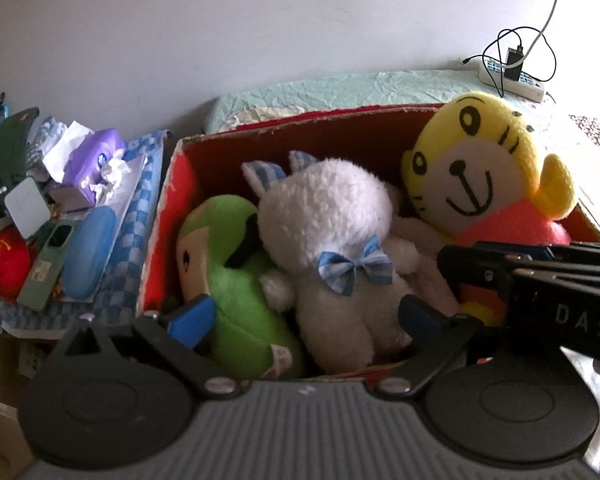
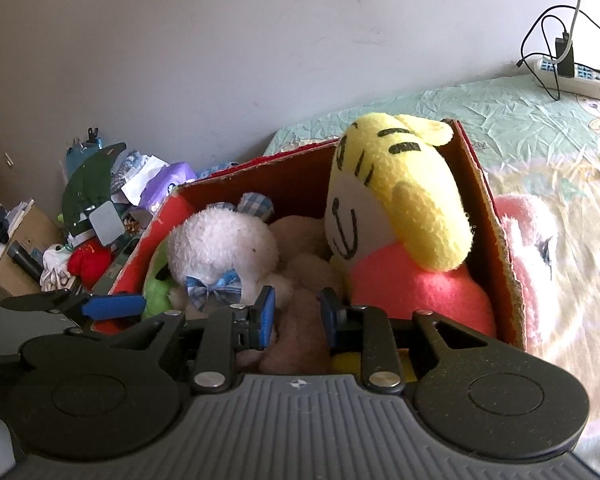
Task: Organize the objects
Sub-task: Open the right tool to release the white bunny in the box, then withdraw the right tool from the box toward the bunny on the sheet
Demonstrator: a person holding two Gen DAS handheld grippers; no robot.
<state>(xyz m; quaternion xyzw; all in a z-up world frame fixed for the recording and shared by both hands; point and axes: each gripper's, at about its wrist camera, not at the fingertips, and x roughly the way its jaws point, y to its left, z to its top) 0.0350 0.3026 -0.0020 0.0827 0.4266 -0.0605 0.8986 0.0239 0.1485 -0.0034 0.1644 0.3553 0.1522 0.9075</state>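
Note:
A red cardboard box (image 1: 162, 216) (image 2: 496, 216) on the bed holds a green plush (image 1: 236, 280), a white plush with a blue bow (image 1: 332, 240) (image 2: 220, 248), a beige plush (image 2: 300, 312) and a yellow tiger plush in pink (image 1: 480, 172) (image 2: 404, 208). My left gripper (image 1: 304, 316) is open over the box's near edge, fingers either side of the white and green plushes. My right gripper (image 2: 296, 316) is open a little, fingers astride the beige plush at the box's near side; its black body (image 1: 540, 288) shows in the left wrist view.
A cluttered side table (image 1: 60, 216) (image 2: 92, 216) at the left carries a purple tissue pack, a blue case, a red item. A pink plush (image 2: 532, 248) lies on the bed right of the box. A power strip with cables (image 1: 512, 76) (image 2: 572, 72) sits by the wall.

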